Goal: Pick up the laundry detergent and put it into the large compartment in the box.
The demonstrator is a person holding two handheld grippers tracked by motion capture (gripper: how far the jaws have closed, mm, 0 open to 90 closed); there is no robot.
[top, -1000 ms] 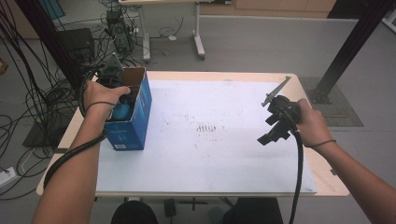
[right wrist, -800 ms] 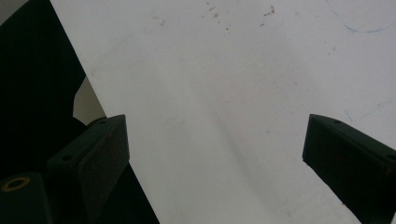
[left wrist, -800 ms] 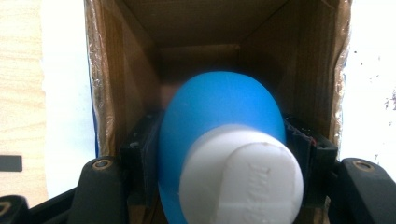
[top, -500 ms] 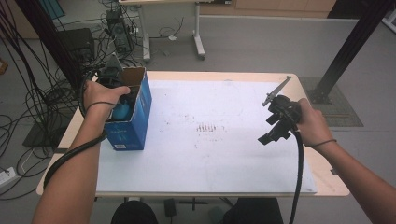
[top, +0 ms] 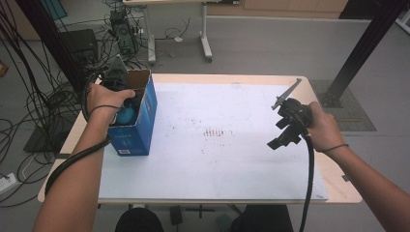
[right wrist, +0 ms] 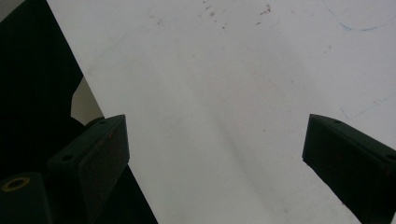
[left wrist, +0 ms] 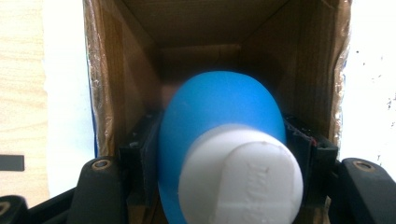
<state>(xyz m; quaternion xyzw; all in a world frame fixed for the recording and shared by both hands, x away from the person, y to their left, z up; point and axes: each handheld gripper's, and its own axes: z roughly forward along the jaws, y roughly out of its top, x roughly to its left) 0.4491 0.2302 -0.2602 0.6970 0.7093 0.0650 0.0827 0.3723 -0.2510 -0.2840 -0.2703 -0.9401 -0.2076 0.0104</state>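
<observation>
A round blue plastic bottle with a white ribbed cap is gripped between the jaws of the left gripper, which are closed on its two sides, probably so that it does not slip. The bottle is held inside the open blue cardboard box at the left edge of the table, cap toward the camera. The right gripper is kept over the white sheet, well apart, with its jaws open and nothing between them, seemingly kept free.
</observation>
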